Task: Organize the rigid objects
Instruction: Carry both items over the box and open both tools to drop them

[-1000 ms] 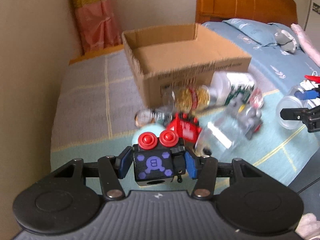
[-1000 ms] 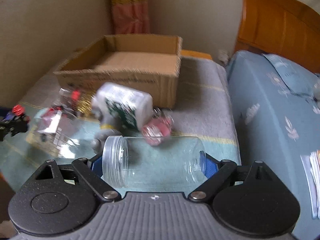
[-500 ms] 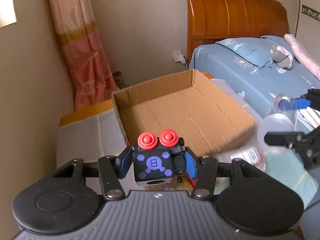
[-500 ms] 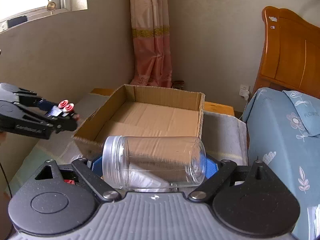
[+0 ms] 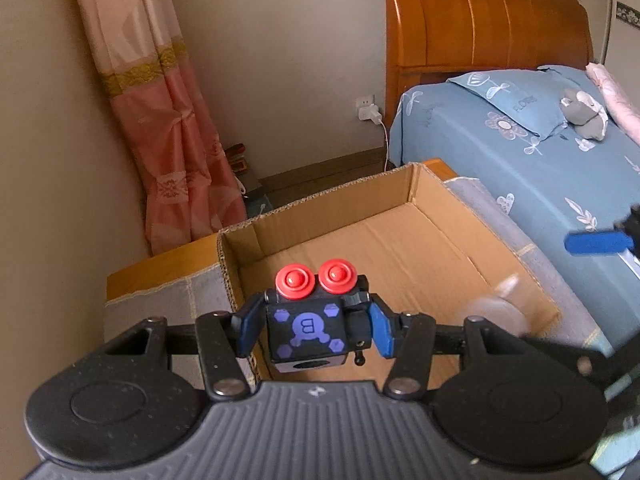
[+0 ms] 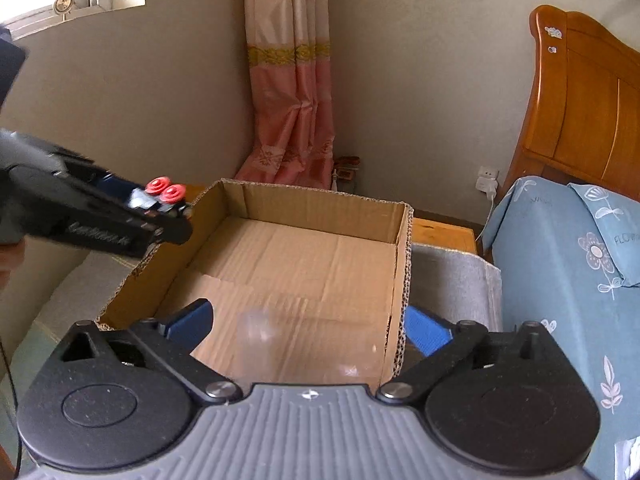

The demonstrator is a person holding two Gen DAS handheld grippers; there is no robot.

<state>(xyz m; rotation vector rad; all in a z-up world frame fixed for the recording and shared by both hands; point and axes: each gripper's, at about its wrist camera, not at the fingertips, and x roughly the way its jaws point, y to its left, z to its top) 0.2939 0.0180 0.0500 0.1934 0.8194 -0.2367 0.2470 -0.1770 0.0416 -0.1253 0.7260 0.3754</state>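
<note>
The cardboard box serves as the landmark: an open-topped, shallow brown carton with a creased floor and raw corrugated edges, sitting on a grey cloth-covered surface beside the bed.

The left claw is pinched almost fully closed on a toy block. The block is a small black cube; its facing side carries a purple emblem with a letter B in a circle and hexagons at the corners, and two round red buttons with raised centres sit side by side on its top. A small black knob sticks out from its right side. The blue pads press on both flanks of the cube. In the left wrist view it hangs over the box's near left corner; in the right wrist view the same claw hovers just above the box's left wall, near the far corner.

The right claw is spreading wide above the near part of the box. Its blue pads touch nothing. Between them shows a faint, blurred clear plastic jar, a see-through cylinder free of the pads, over the box floor by the near right corner. The left wrist view shows it as a pale smear at that same corner.
</note>
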